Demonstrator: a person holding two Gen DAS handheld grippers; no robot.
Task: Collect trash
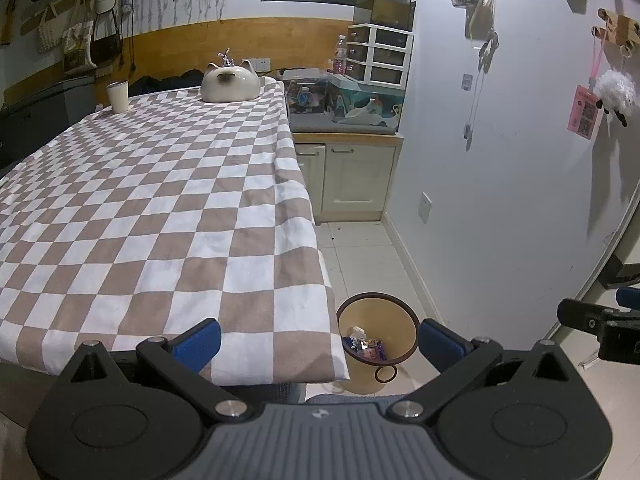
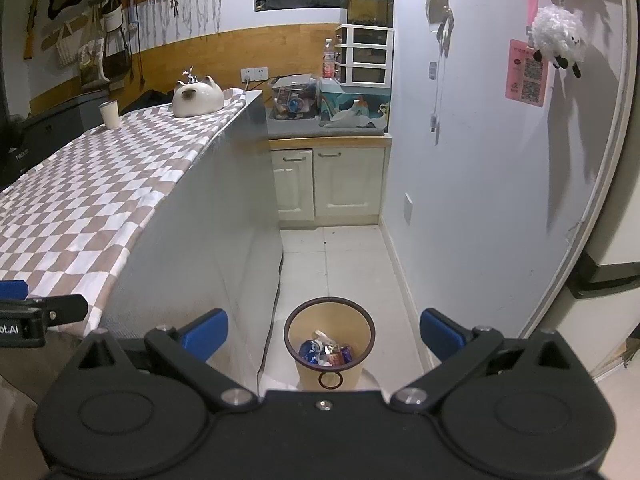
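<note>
Right wrist view gives us the clearest look at the trash (image 2: 326, 351): crumpled wrappers, blue, purple and white, heaped at the bottom of one tan bin (image 2: 298, 322) with a dark rim and a ring handle. We cannot count the separate pieces. The bin stands on the floor beside the checkered tablecloth (image 2: 92, 184). On that cloth, at its far end, we count one cat-shaped ceramic (image 2: 198, 98) and one white cup (image 2: 109, 114). Our right gripper (image 2: 323, 330) is spread wide above the bin, holding nothing. Our left gripper (image 1: 318, 338) is likewise apart and empty over the cloth's near corner, which hides part of the bin.
</note>
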